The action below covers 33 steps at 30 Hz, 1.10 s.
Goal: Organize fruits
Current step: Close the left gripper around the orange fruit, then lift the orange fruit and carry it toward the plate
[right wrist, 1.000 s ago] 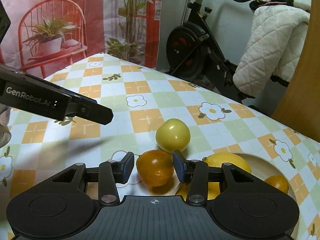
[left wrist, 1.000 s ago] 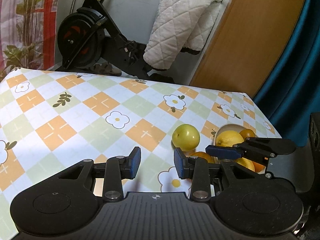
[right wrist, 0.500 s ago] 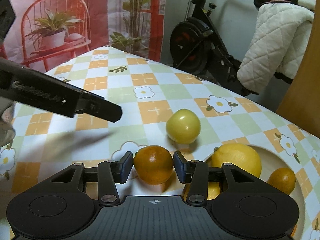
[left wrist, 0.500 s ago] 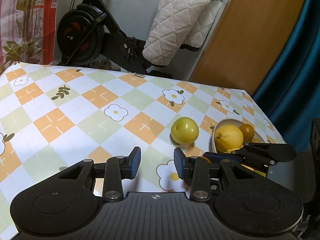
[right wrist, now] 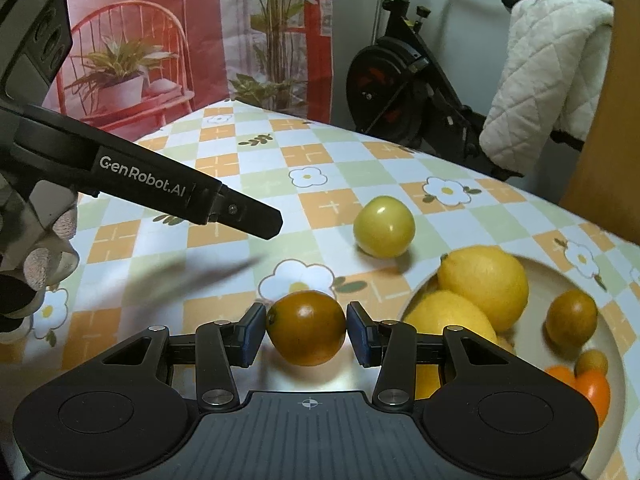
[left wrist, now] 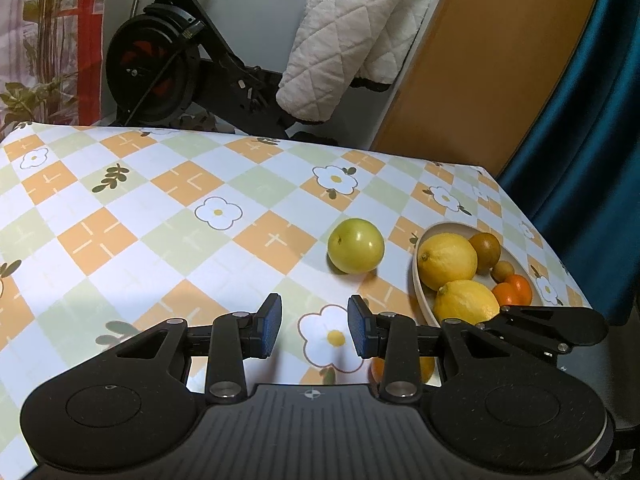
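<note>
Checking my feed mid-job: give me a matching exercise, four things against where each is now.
Things:
1. orange
2. green apple
3. lemons
4. left gripper

Places:
A. in the bowl
B. loose on the tablecloth, beside the bowl
C. between the right gripper pads
D. over the tablecloth, nothing between its pads

Pairs: 1-C, 2-B, 3-A, 4-D
</note>
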Available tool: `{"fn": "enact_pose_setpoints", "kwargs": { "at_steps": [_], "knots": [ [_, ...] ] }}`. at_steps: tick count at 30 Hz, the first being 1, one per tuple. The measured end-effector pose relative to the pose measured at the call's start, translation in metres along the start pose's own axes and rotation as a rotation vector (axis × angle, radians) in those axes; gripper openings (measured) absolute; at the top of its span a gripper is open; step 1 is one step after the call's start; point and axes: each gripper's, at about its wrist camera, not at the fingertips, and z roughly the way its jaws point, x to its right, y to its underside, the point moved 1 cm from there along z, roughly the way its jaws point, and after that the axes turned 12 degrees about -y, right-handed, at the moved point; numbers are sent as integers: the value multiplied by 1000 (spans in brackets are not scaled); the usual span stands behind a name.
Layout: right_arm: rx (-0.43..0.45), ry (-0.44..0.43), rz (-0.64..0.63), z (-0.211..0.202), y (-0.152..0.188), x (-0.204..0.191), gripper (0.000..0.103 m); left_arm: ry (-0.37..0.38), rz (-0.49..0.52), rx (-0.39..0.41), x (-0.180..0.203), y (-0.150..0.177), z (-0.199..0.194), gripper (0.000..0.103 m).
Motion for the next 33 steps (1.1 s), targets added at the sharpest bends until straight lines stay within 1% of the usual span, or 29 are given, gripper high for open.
{"fn": "enact_pose_setpoints", "kwargs": {
  "at_steps": [8, 15, 25, 33],
  "knots": [
    [15, -21, 78, -16, 17, 6, 41, 33, 18, -37, 10, 14, -2, 38],
    [14, -37, 117, -26, 28, 9, 41, 91, 11, -67, 24, 24, -3, 39],
    [10, -61, 154, -35, 43, 13, 41, 174, 37, -104, 50, 41, -3, 39],
    [19, -68, 169, -41, 49, 15, 41, 190, 57, -117, 65, 47, -3, 39]
  ]
}}
